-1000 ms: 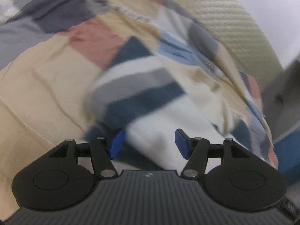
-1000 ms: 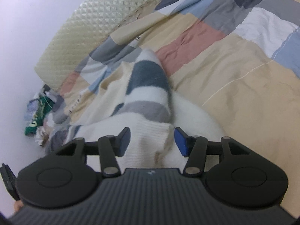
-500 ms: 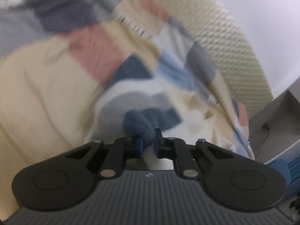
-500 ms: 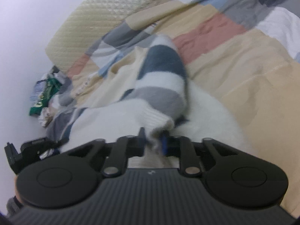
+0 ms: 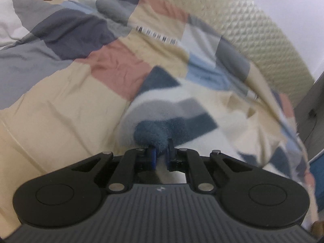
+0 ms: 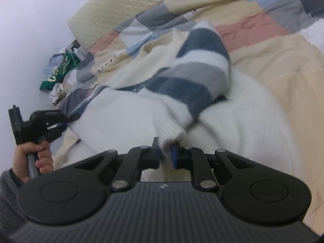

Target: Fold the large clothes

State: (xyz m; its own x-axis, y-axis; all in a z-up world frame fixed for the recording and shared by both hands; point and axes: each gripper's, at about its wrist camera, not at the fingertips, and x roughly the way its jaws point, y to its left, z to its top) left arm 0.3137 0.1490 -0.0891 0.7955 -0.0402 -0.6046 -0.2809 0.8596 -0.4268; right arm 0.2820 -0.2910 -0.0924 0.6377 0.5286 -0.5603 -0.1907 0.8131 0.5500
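Right wrist view: right gripper [image 6: 165,151] has its jaws pinching the white ribbed cuff of the striped sweater [image 6: 202,77], which lies on the patchwork bedspread [image 6: 273,60]. Left gripper [image 5: 161,158] has its jaws pinching a dark blue fold of the same garment.

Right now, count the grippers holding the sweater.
2. The left gripper pinches a dark blue fold of the sweater; the right gripper pinches its white ribbed edge.
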